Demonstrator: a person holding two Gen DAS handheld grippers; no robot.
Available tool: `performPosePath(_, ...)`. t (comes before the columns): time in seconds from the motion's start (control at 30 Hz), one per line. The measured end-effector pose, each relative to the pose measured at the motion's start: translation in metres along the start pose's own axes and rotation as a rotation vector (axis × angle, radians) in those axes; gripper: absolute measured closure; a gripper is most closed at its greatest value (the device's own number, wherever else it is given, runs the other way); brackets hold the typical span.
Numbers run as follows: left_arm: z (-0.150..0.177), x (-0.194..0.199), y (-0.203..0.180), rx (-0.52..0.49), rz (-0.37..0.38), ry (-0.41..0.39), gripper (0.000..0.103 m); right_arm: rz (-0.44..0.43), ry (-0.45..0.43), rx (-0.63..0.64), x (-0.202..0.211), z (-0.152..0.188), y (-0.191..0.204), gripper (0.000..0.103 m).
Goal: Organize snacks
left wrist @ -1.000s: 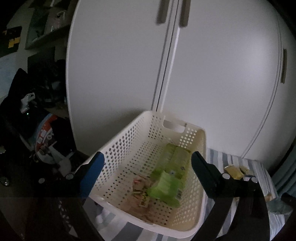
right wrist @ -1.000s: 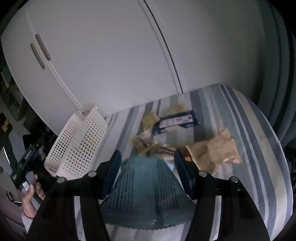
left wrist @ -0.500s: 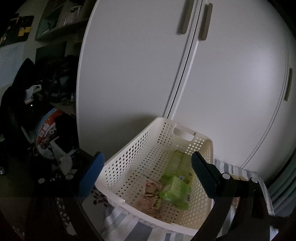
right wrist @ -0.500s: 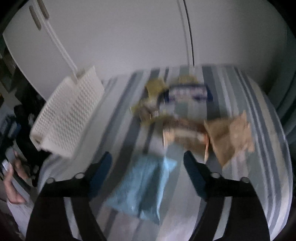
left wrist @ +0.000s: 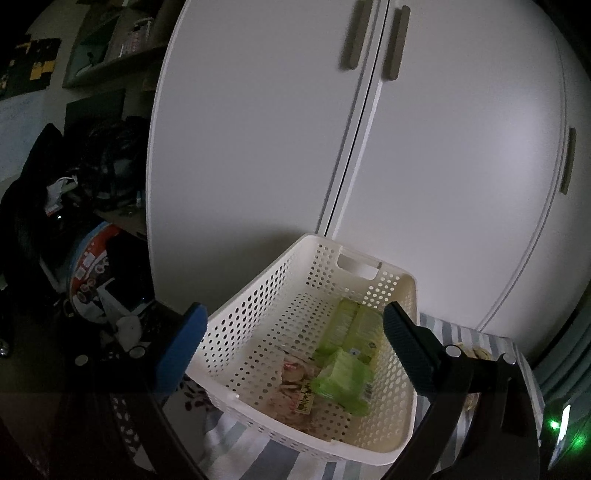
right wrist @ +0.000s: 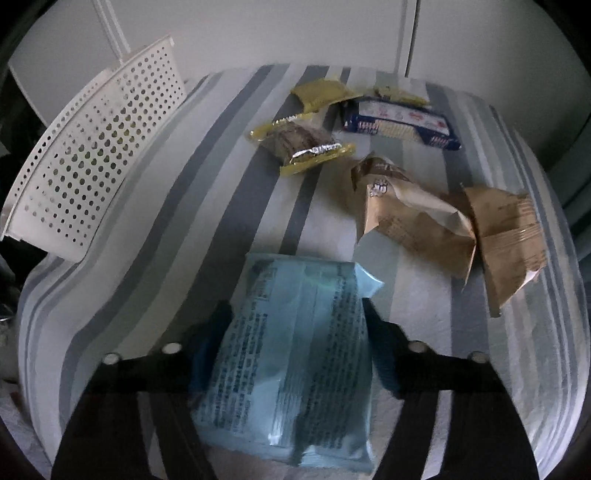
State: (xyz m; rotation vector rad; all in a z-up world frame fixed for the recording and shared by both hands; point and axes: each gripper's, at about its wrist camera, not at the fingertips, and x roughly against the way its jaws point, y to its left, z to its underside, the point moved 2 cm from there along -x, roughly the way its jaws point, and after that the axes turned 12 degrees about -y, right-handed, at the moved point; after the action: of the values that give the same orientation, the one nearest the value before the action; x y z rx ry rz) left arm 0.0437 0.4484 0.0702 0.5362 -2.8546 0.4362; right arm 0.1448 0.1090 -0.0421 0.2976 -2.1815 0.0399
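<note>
- Left wrist view: left gripper [left wrist: 291,347] fingers spread wide, empty, above the white perforated basket [left wrist: 258,314]. Basket holds green packets [left wrist: 343,376] and a pale wrapper [left wrist: 295,384]; white cupboard doors [left wrist: 332,147] directly behind; dark clutter [left wrist: 74,229] left.
- Right wrist view: right gripper [right wrist: 295,328] fingers flank the light blue packet [right wrist: 295,354] lying on the striped bedding [right wrist: 177,206]; contact cannot be confirmed. Brown bags [right wrist: 443,225], yellow packets [right wrist: 306,144] and a blue biscuit pack [right wrist: 402,123] lie beyond; basket at left.

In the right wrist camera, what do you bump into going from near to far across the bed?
Light blue packet between the jaws → tan paper packets → clear packet with yellow ends → dark blue cracker pack → yellow packet → white cupboard doors.
</note>
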Motion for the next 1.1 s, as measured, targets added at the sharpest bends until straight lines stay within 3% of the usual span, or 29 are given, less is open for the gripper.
performPosePath(0.13, -0.002, -0.001, 0.004, 0.010, -0.011, -0.004, 0.006, -0.041, -0.039, -0.015, 0.015, -0.003, 0.003, 0.049)
performPosePath(0.33, -0.004, 0.001, 0.012, 0.021, -0.036, -0.018, 0.006, -0.106, -0.146, 0.014, 0.047, -0.030, 0.029, 0.050)
performPosePath(0.67, -0.009, 0.006, 0.025, 0.014, -0.107, -0.050, 0.006, -0.275, -0.297, 0.106, 0.073, -0.124, 0.130, 0.050)
performPosePath(0.97, -0.013, 0.008, 0.039, 0.033, -0.146, -0.064, 0.006, -0.330, -0.289, 0.167, 0.039, -0.165, 0.212, 0.049)
performPosePath(1.1, -0.013, 0.009, 0.043, 0.039, -0.156, -0.066, 0.006, -0.344, -0.264, 0.150, 0.021, -0.177, 0.227, 0.041)
